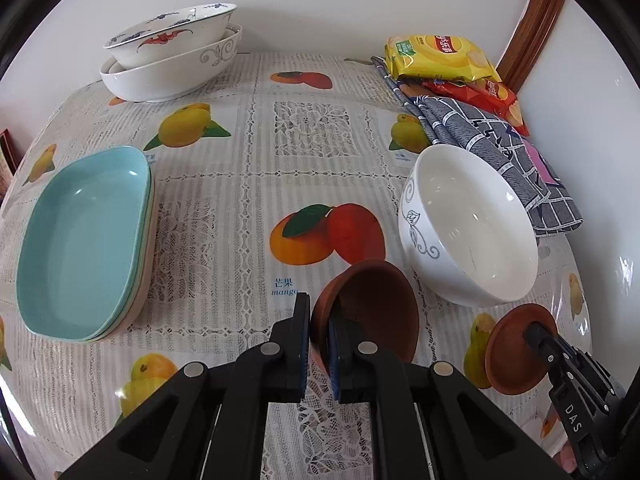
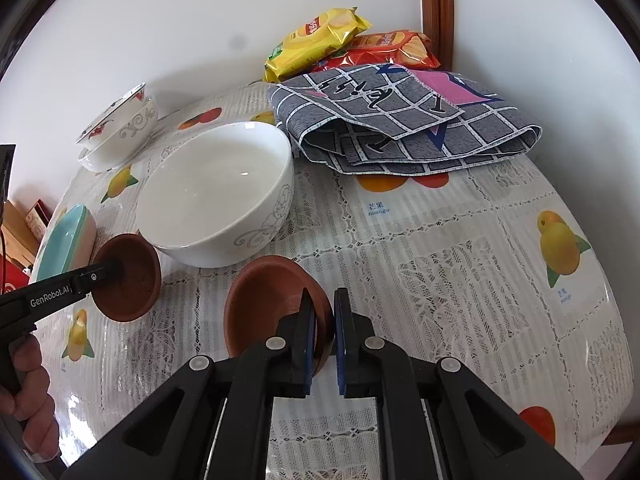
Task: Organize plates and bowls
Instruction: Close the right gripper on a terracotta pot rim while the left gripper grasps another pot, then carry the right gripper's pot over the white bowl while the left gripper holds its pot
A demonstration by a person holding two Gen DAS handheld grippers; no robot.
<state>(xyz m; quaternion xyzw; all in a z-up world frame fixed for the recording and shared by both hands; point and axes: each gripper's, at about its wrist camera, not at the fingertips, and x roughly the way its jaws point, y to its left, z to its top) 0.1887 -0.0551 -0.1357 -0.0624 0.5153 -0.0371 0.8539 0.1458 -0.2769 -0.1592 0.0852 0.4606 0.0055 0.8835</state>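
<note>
Open tablecloth [image 1: 248, 184] lies between teal plates [image 1: 84, 240] and white bowl [image 1: 472, 224].

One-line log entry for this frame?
left gripper: shut on brown bowl | right gripper: shut on brown dish

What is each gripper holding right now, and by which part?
The left gripper pinches one small brown bowl by its rim. The right gripper pinches the other brown bowl by its rim.

Two tilted brown bowls [image 1: 372, 304] [image 2: 272, 304], white bowl [image 1: 472, 220] beside
</note>
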